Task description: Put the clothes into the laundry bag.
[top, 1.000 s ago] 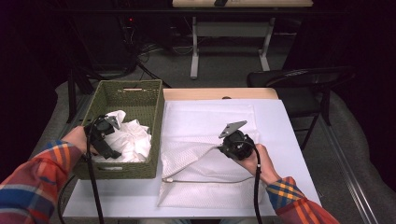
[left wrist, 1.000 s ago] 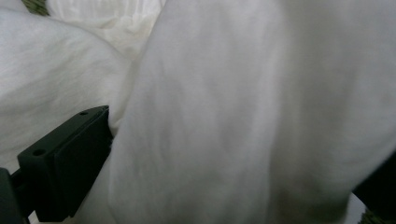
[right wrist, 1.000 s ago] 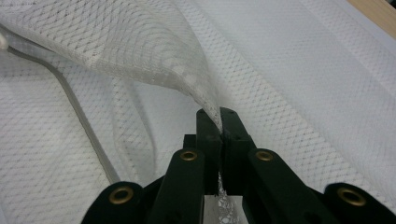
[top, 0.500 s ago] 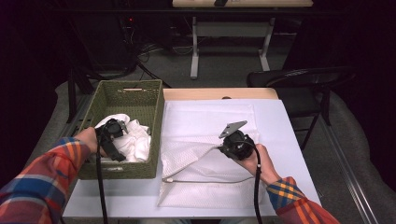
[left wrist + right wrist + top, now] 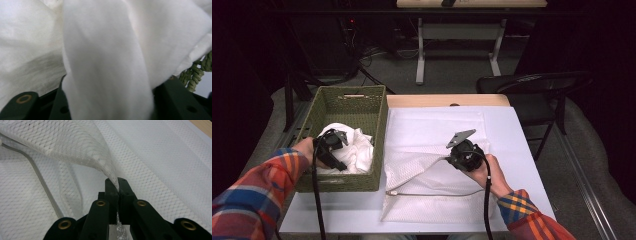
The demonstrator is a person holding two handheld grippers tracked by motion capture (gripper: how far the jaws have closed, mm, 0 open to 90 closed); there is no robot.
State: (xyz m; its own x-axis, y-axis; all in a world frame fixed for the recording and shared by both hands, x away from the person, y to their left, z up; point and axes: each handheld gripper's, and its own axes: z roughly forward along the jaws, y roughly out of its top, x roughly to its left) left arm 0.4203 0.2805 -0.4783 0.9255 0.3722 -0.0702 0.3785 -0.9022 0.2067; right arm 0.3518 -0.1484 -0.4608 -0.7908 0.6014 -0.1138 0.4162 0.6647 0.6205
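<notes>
A pile of white cloth (image 5: 359,150) lies in the green woven basket (image 5: 382,130) at the table's left. My left gripper (image 5: 332,150) is down in the basket, and its jaws have just been closing. A thick fold of the cloth (image 5: 107,62) fills the gap in the left gripper (image 5: 110,86) and touches both jaws. A white mesh bag (image 5: 432,200) lies flat on the table's middle. My right gripper (image 5: 451,159) is shut on the bag's upper layer and holds it raised; the mesh (image 5: 75,145) runs pinched into the right gripper (image 5: 118,185).
The bag's grey zipper edge (image 5: 42,185) curves along its open mouth. A white sheet (image 5: 437,125) covers the tabletop. A strand of the basket's weave (image 5: 195,75) stands right of the left jaws. A black chair (image 5: 532,85) is beyond the table's far right corner.
My left gripper moved right and deeper into the cloth pile in the basket and closed on a fold. The right gripper and the raised mesh have not moved.
</notes>
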